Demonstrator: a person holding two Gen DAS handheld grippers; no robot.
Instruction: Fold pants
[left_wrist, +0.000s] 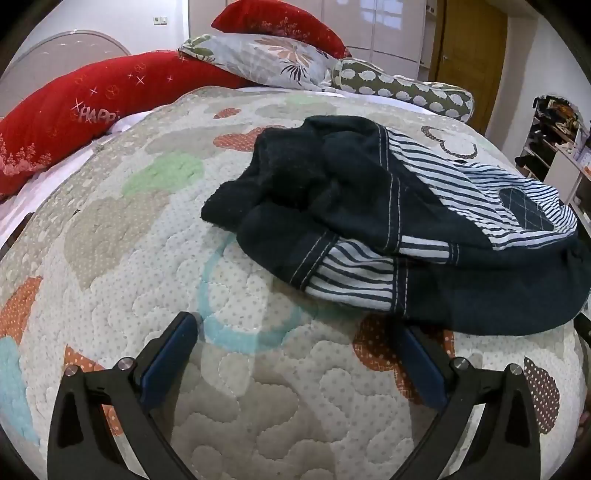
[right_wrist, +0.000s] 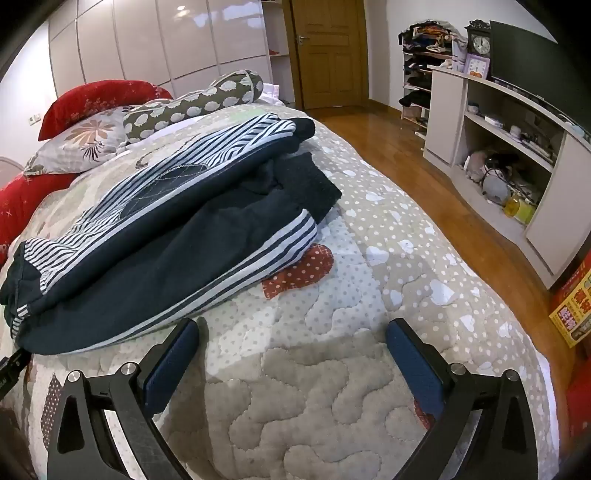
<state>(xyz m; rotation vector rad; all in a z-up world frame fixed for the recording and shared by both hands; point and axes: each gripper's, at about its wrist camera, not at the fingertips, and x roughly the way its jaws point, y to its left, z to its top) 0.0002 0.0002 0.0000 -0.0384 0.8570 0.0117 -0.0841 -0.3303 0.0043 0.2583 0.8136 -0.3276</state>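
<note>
Quilt bears crumpled pants, running diagonally.

Readable text, one item: red bolster pillow at left of the left wrist view has pale glittery lettering "HAPP", rest of the word hidden in the fold of the cover.

Right wrist view: yellow-and-red carton at the right edge, on the floor by the bed, carries large printed characters, too distorted to read. Clock on top of the white shelf unit has a dial with numerals, too small to make out. Purple item below the clock looks like a second dial, not legible. No brand or label legible on the pants.
</note>
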